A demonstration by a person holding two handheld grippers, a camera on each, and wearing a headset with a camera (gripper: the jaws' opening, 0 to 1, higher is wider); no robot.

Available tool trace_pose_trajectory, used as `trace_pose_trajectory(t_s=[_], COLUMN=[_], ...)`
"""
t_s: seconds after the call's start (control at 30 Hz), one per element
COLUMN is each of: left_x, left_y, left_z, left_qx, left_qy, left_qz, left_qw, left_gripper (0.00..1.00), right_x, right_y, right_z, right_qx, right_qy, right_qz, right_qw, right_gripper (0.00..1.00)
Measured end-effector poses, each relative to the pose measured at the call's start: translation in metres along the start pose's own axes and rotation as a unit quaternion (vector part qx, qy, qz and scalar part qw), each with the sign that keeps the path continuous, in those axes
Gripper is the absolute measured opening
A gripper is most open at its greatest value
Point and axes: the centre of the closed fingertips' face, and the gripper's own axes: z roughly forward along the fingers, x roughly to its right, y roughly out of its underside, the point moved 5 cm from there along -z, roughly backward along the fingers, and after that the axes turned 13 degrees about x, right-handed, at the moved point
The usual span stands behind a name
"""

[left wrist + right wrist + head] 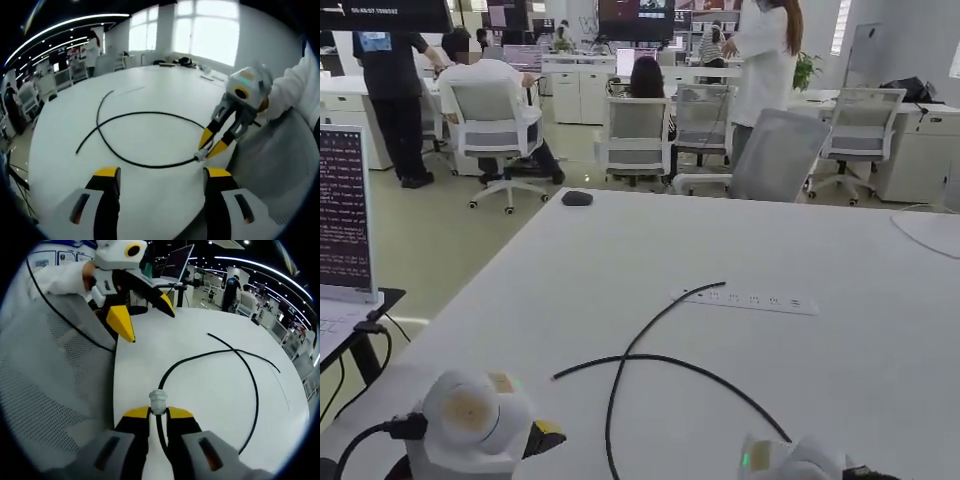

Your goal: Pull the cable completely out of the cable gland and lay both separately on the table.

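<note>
The white table (pixel 840 360) carries a black cable (pixel 660 358) that loops and crosses itself near the table's middle, with one end running to the table's near edge. At that edge the right gripper (pixel 158 414) is clamped on the cable, just behind the white gland (pixel 158 401) that sits on the cable's end. The left gripper (pixel 162 172) hovers near it at the same table edge, jaws spread wide and holding nothing.

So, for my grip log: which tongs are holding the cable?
The right tongs, shut on the cable just behind its white gland; the left tongs are open, holding nothing.
</note>
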Motion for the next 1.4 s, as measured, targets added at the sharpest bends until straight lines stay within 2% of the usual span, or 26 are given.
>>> trace_pose_trajectory(t_s=[0.03,0.07,0.17,0.27,0.33,0.37,0.47,0.53,0.57,0.67,0.7,0.77,0.97,1.0,1.07,1.17,1.27,1.4], left_x=[0.004,0.009,0.022,0.035,0.043,0.045,0.051,0.051,0.050,0.054,0.060,0.067,0.073,0.075,0.079,0.078,0.082,0.086], left_y=[-0.004,-0.008,-0.012,-0.016,-0.022,-0.025,-0.036,-0.039,-0.039,-0.045,-0.049,-0.052,-0.058,-0.061,-0.065,-0.065,-0.068,-0.068], left_z=[0.002,0.003,0.006,0.009,0.009,0.009,0.007,0.005,0.005,0.005,0.005,0.005,0.004,0.003,0.001,0.000,-0.001,-0.002], left_qx=[0.008,0.015,0.022,0.034,0.052,0.058,0.094,0.104,0.108,0.128,0.141,0.153,0.172,0.184,0.196,0.198,0.209,0.205], left_qy=[0.011,0.023,0.052,0.089,0.105,0.107,0.119,0.124,0.125,0.131,0.145,0.164,0.184,0.193,0.207,0.208,0.216,0.230], left_qz=[0.008,0.029,0.058,0.082,0.106,0.110,0.096,0.083,0.081,0.082,0.077,0.068,0.053,0.043,0.034,0.033,0.029,0.026], left_qw=[0.9999,0.9992,0.9967,0.9921,0.9875,0.9865,0.9838,0.9834,0.9829,0.9796,0.9763,0.9722,0.9664,0.9627,0.9580,0.9574,0.9533,0.9510], left_gripper=[0.67,0.67,0.65,0.62,0.58,0.56,0.43,0.31,0.28,0.30,0.31,0.31,0.30,0.29,0.26,0.22,0.22,0.20], right_x=[0.002,0.004,0.008,0.012,0.012,0.012,0.007,0.005,0.003,-0.002,-0.004,-0.008,-0.019,-0.020,-0.021,-0.024,-0.024,-0.027], right_y=[-0.004,-0.009,-0.022,-0.031,-0.037,-0.039,-0.048,-0.055,-0.057,-0.066,-0.070,-0.077,-0.093,-0.094,-0.096,-0.099,-0.099,-0.100], right_z=[-0.004,-0.010,-0.023,-0.032,-0.041,-0.043,-0.052,-0.058,-0.059,-0.065,-0.066,-0.069,-0.077,-0.078,-0.081,-0.086,-0.089,-0.092], right_qx=[0.004,0.012,0.026,0.032,0.038,0.040,0.047,0.053,0.056,0.066,0.071,0.082,0.111,0.114,0.122,0.136,0.142,0.153], right_qy=[-0.001,0.001,0.004,0.002,-0.005,-0.007,-0.019,-0.023,-0.026,-0.030,-0.032,-0.036,-0.052,-0.054,-0.055,-0.059,-0.057,-0.060], right_qz=[-0.003,-0.004,-0.011,-0.040,-0.049,-0.054,-0.076,-0.096,-0.101,-0.113,-0.116,-0.127,-0.160,-0.164,-0.172,-0.183,-0.184,-0.188], right_qw=[1.0000,0.9999,0.9996,0.9987,0.9980,0.9977,0.9958,0.9937,0.9930,0.9909,0.9902,0.9879,0.9794,0.9785,0.9761,0.9717,0.9710,0.9684], right_gripper=[0.10,0.10,0.10,0.10,0.10,0.10,0.10,0.10,0.10,0.10,0.10,0.10,0.10,0.10,0.10,0.10,0.10,0.10])
